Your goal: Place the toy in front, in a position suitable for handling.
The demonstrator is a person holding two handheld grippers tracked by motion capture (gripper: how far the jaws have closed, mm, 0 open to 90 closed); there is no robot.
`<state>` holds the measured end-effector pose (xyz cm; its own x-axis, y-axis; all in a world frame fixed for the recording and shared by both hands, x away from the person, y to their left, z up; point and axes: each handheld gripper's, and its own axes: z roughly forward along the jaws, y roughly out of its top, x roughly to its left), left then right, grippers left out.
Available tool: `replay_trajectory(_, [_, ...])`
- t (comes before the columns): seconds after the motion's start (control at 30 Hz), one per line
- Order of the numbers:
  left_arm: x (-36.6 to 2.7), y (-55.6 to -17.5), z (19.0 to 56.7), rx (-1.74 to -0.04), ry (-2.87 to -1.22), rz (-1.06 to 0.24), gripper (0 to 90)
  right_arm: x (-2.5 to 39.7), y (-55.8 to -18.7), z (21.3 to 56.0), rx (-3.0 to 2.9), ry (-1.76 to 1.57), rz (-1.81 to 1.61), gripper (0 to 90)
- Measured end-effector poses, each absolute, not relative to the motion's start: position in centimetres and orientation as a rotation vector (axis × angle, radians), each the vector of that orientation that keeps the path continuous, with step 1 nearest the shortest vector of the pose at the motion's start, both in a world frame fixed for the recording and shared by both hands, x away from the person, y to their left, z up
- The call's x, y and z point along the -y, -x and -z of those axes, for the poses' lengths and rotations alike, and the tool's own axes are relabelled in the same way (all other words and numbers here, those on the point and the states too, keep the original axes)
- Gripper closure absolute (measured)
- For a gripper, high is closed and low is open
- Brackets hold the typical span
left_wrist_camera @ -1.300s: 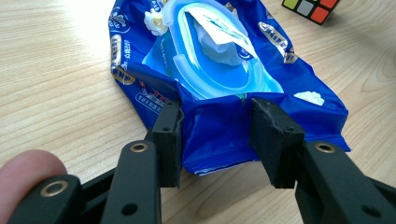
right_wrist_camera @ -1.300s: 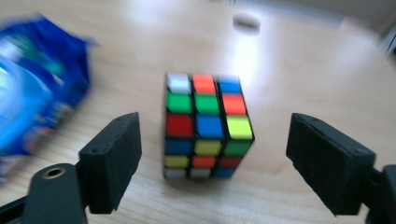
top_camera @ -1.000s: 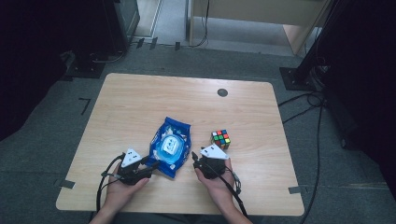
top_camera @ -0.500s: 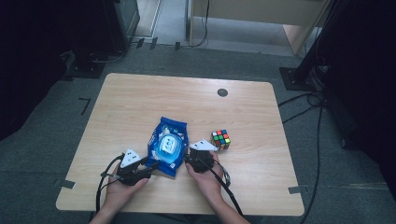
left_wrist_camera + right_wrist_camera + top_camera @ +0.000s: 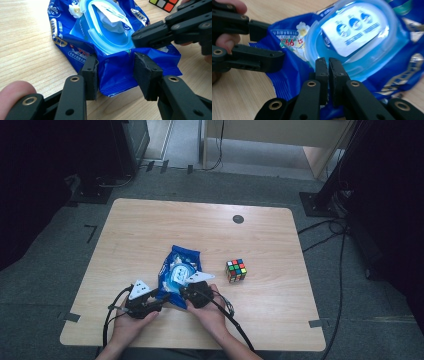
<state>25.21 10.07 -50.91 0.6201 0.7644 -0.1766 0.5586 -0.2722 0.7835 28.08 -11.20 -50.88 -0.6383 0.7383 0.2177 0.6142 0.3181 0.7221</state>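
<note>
A blue wet-wipes pack (image 5: 180, 257) lies on the wooden table (image 5: 150, 230), its pale blue oval lid (image 5: 178, 275) facing up. My left gripper (image 5: 161, 301) is shut on the pack's near crimped end (image 5: 115, 72), which bunches between its jaws (image 5: 117, 72). In the right gripper view, my right gripper (image 5: 328, 66) is shut, its tips against the near rim of the lid (image 5: 362, 32). I cannot tell whether they pinch the rim. The left gripper view has the right gripper (image 5: 136, 37) coming in from the right to touch the lid (image 5: 105, 42), with white wipe material inside the ring.
A Rubik's cube (image 5: 236, 270) stands on the table just right of the pack, its corner also in the left gripper view (image 5: 165, 3). A dark round grommet (image 5: 238, 219) sits near the far edge. Cables trail from both grippers toward the near edge.
My right gripper has moved left from beside the cube onto the pack's lid. The left gripper and the pack have stayed in place.
</note>
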Motion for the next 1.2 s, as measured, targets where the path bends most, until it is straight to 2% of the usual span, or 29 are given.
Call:
replay_trajectory(0.23, [-10.1,-25.2,51.0,-1.043,-1.962,-0.298,56.6,11.2,-28.9,49.7,-2.297,-1.261,-1.293,81.8])
replay_trajectory(0.33, [-10.1,-25.2,51.0,-1.043,-1.962,-0.297,56.6,10.9,-29.5,49.5,-2.258,-1.212,-1.25,77.1])
replay_trajectory(0.37, [-10.1,-25.2,51.0,-1.042,-1.962,-0.297,56.6,10.9,-29.7,49.5,-2.254,-1.211,-1.252,73.4])
replay_trajectory(0.43, [-10.1,-25.2,51.0,-1.04,-1.962,-0.294,56.6,10.5,-30.1,49.7,-2.242,-1.227,-1.265,57.4])
replay_trajectory(0.47, [-10.1,-25.2,51.0,-1.04,-1.962,-0.294,56.6,10.5,-30.1,49.7,-2.242,-1.227,-1.265,57.4])
replay_trajectory(0.57, [-10.1,-25.2,51.0,-1.04,-1.962,-0.293,56.6,9.9,-30.1,49.9,-2.21,-1.223,-1.25,49.2])
replay_trajectory(0.63, [-10.1,-25.2,51.0,-1.04,-1.962,-0.295,56.5,9.6,-30.2,50.1,-2.186,-1.227,-1.193,48.6])
replay_trajectory(0.7, [-10.0,-25.1,51.0,-1.039,-1.963,-0.3,56.6,9.3,-30.5,50.5,-2.163,-1.233,-1.135,51.9])
replay_trajectory(0.77, [-10.0,-25.1,51.0,-1.039,-1.965,-0.303,56.6,9.2,-30.7,50.7,-2.138,-1.226,-1.113,59.2])
replay_trajectory(0.8, [-10.0,-25.1,51.0,-1.04,-1.965,-0.303,56.5,9.1,-30.8,50.7,-2.135,-1.209,-1.106,67.5])
replay_trajectory(0.83, [-10.0,-25.1,51.0,-1.041,-1.965,-0.303,56.5,9.2,-31.0,50.7,-2.158,-1.193,-1.119,81.0])
replay_trajectory(0.87, [-10.0,-25.1,51.0,-1.043,-1.964,-0.304,56.5,9.2,-31.0,50.7,-2.158,-1.193,-1.119,81.0])
replay_trajectory(0.9, [-9.9,-25.1,51.0,-1.046,-1.964,-0.306,56.4,9.3,-31.1,50.7,-2.168,-1.182,-1.129,86.7])
replay_trajectory(1.0, [-9.8,-25.0,51.0,-1.049,-1.971,-0.323,56.3,10.1,-31.1,49.9,-2.165,-1.173,-1.168,89.7])
replay_trajectory(1.2, [-9.4,-25.1,51.1,-1.063,-1.986,-0.343,56.4,10.9,-30.4,47.7,-2.145,-1.116,-1.238,90.0])
